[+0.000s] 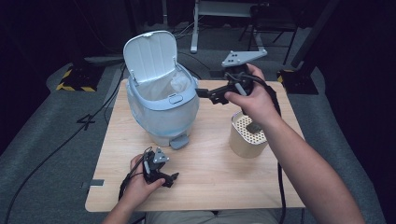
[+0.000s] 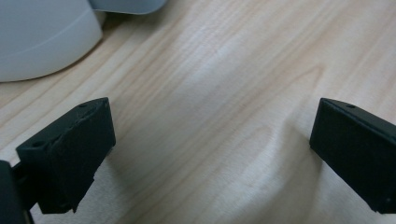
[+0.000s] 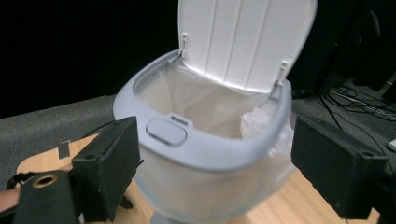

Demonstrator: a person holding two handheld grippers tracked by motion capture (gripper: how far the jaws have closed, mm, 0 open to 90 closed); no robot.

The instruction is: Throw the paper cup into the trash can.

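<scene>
A pale blue pedal bin (image 1: 161, 109) stands at the back left of the wooden table (image 1: 210, 186). Its white lid (image 1: 150, 53) is up and a clear bag (image 3: 210, 107) lines it. My right gripper (image 1: 202, 92) hovers just right of the bin's rim and points at it. In the right gripper view my right gripper (image 3: 219, 172) is open, with nothing between the jaws and the bin (image 3: 205, 149) beyond them. My left gripper (image 1: 171, 180) rests near the table's front edge. In the left gripper view my left gripper (image 2: 210, 154) is open wide over bare wood.
A beige perforated cylinder (image 1: 247, 137) stands right of centre under my right forearm, with a small dark object (image 1: 254, 127) inside. The bin's pedal (image 1: 179, 141) faces the front. Cables (image 1: 56, 149) cross the grey floor at the left, and a desk frame (image 1: 219, 18) stands behind.
</scene>
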